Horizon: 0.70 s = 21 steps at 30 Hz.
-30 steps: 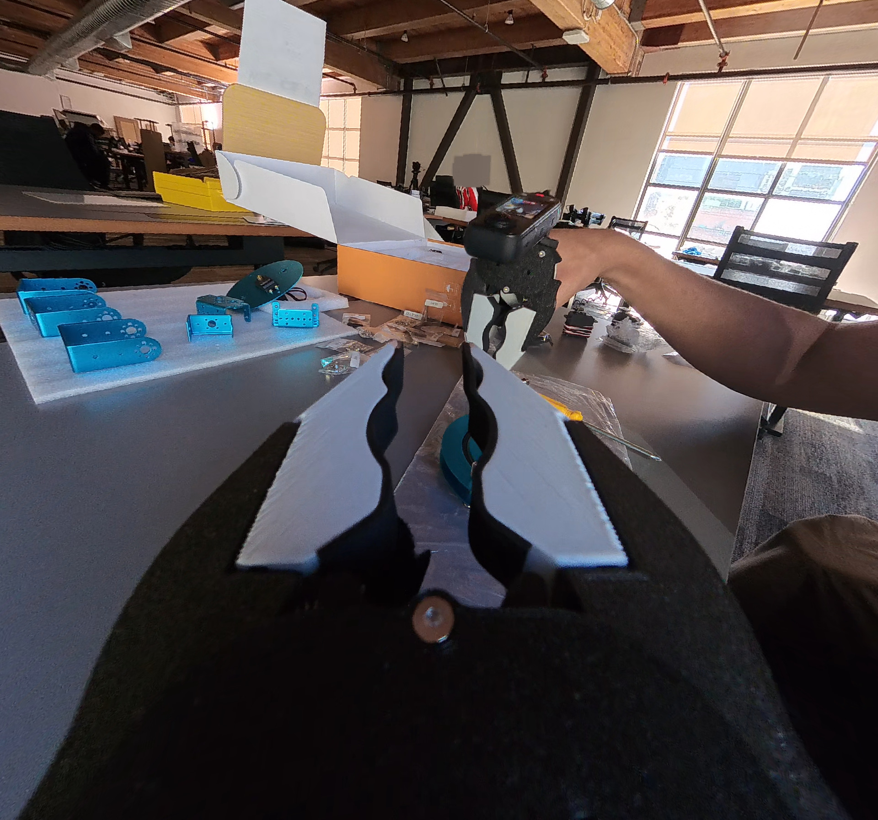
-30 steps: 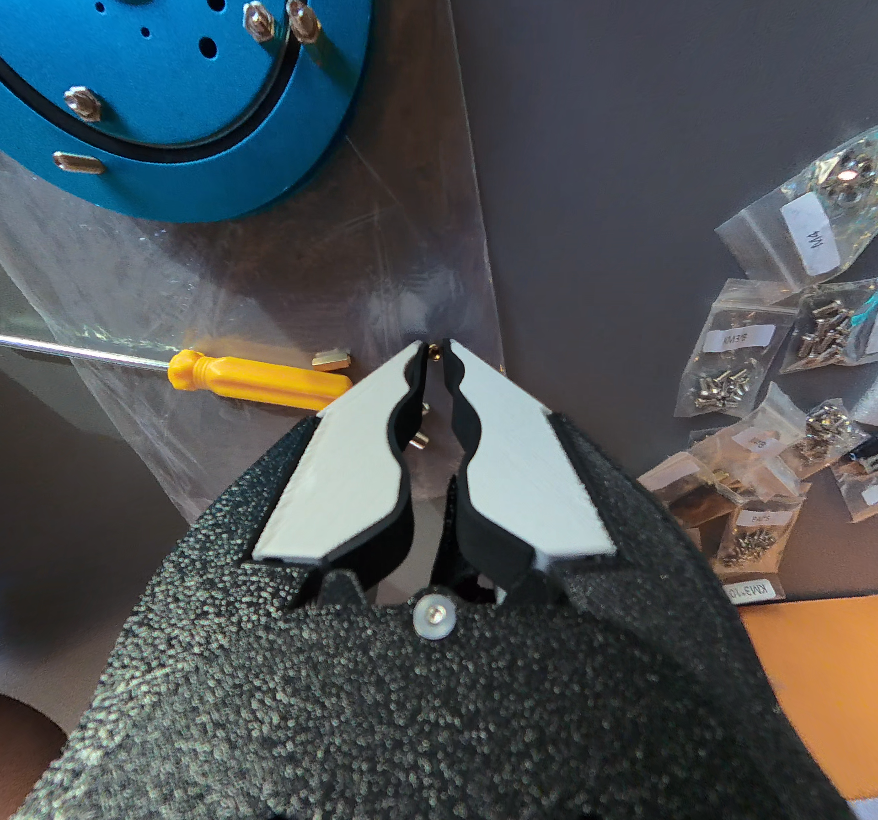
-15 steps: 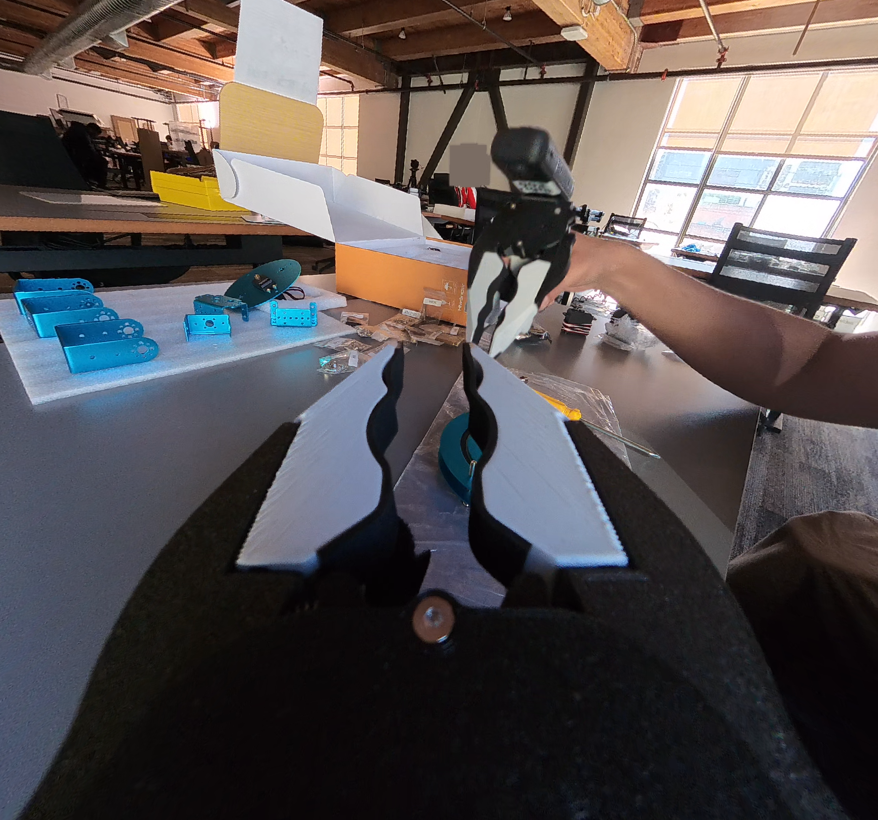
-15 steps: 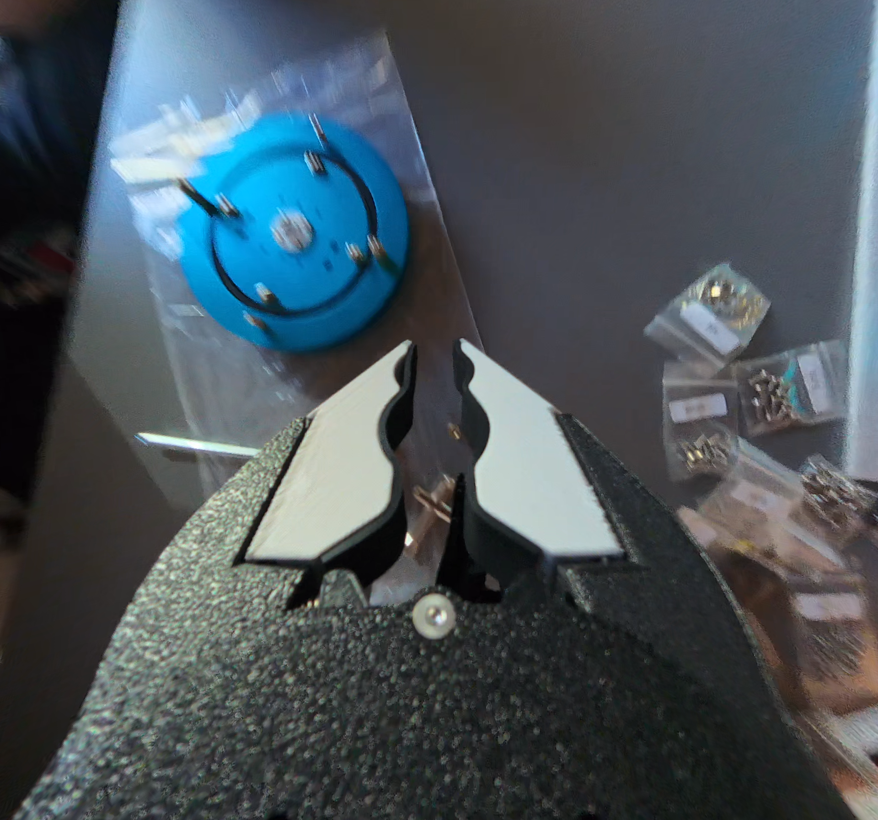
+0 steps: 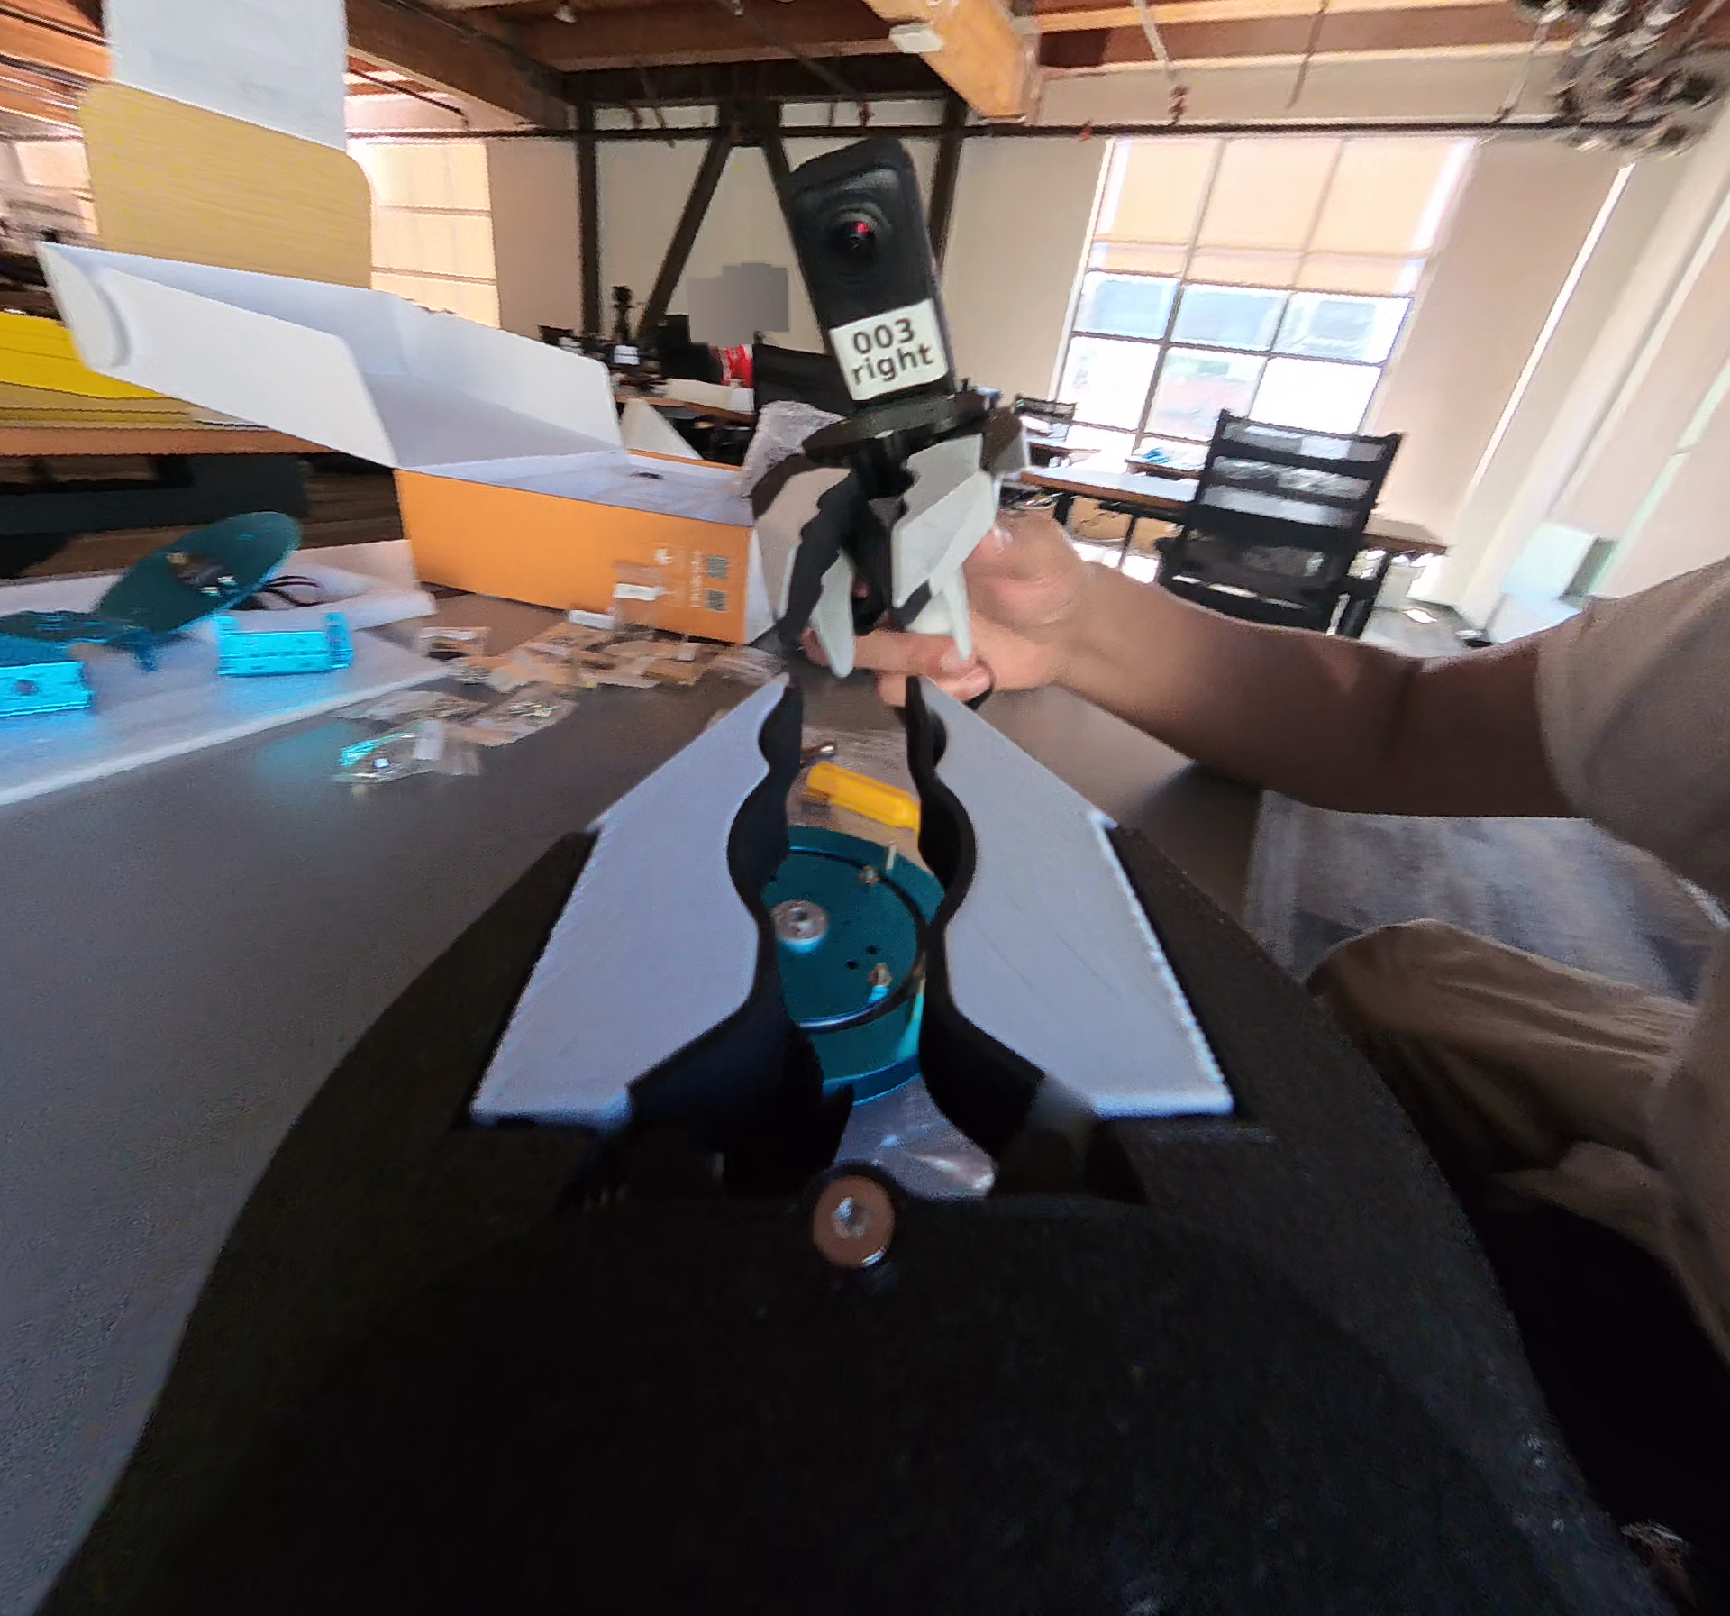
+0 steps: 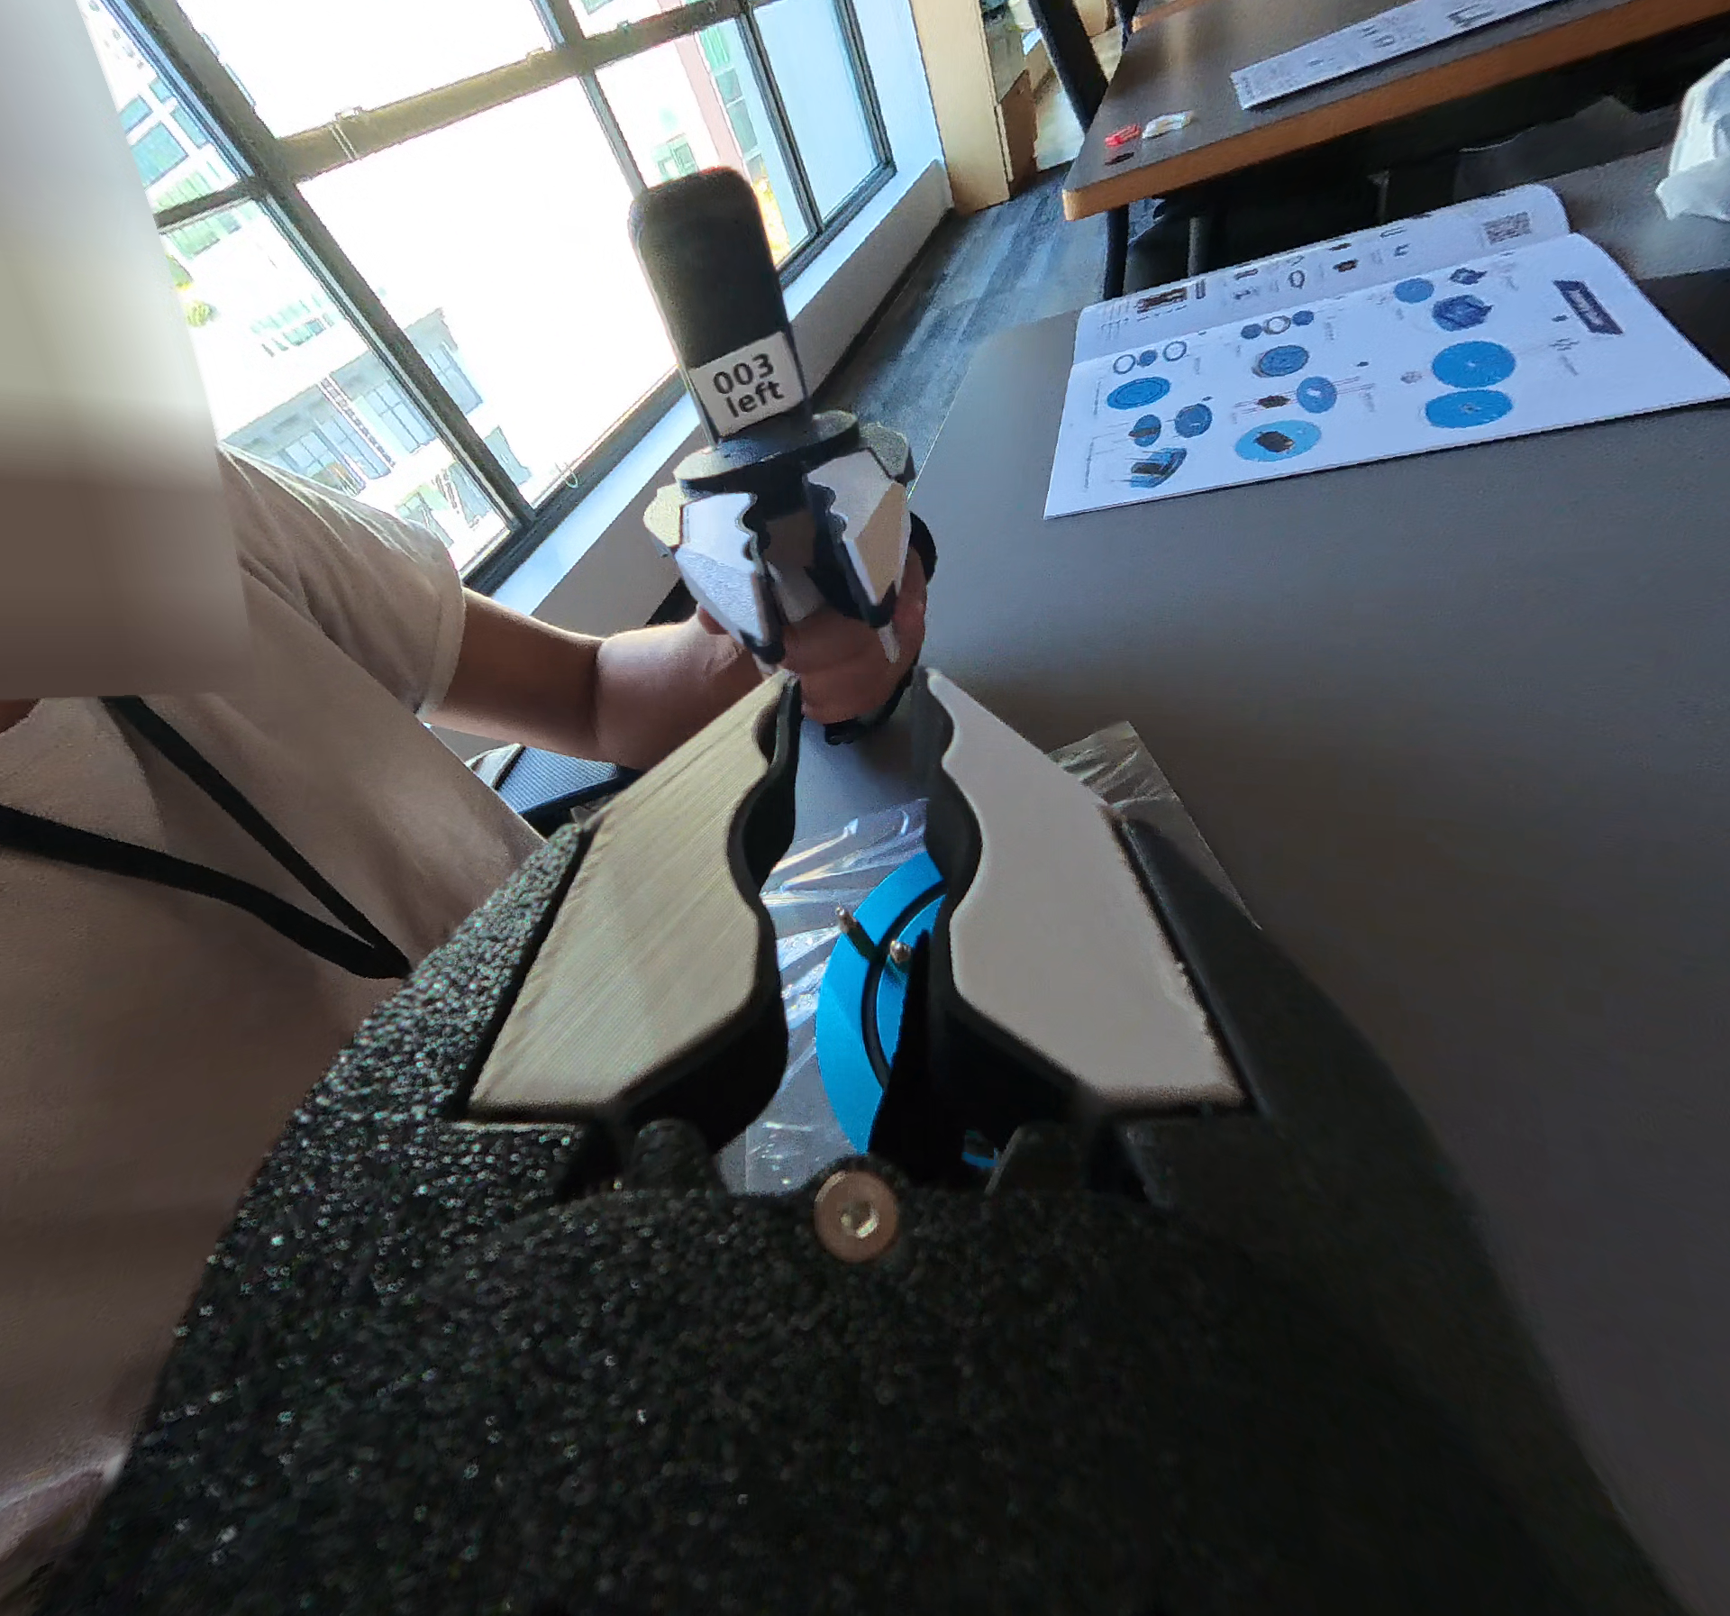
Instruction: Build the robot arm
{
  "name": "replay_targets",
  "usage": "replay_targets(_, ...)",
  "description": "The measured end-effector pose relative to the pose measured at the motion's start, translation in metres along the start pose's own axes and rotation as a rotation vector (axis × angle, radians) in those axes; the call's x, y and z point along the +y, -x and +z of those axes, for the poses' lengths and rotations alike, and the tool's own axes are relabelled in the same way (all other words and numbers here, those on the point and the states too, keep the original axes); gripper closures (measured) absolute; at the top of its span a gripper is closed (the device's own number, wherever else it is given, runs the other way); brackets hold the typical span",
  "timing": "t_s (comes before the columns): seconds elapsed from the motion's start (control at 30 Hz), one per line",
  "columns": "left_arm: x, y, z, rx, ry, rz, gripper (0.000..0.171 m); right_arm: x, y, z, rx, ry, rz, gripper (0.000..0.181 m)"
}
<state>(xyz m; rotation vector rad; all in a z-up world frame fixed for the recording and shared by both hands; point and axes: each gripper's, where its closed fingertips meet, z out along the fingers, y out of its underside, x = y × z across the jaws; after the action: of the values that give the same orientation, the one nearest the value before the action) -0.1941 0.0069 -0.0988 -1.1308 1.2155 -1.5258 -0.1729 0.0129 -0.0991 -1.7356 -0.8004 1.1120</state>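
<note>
Blue disc (image 5: 847, 953) beneath our left gripper (image 5: 857, 700) and right gripper (image 6: 857, 691), both parted, empty; careless descent risks bending its pins.

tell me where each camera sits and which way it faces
Left wrist view: on the left gripper, facing the right gripper, a hand and an orange box.
Right wrist view: on the right gripper, facing the left gripper, windows and a booklet.
Both show the blue disc below, between the grippers.

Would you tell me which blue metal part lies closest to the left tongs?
The round blue disc on clear plastic, directly beneath the left tongs; the blue brackets sit far left on white foam.
</note>
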Motion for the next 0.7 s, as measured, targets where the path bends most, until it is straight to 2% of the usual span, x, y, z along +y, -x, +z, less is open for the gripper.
replay_targets(0.33, -0.002, -0.024, 0.002, 0.11, -0.03, 0.007, 0.156, 0.006, 0.025, 0.021, -0.09, 0.014, -0.038, 0.158)
replay_targets(0.7, -0.001, -0.021, 0.001, 0.092, -0.027, 0.027, 0.157, 0.006, 0.026, 0.021, -0.079, 0.012, -0.052, 0.162)
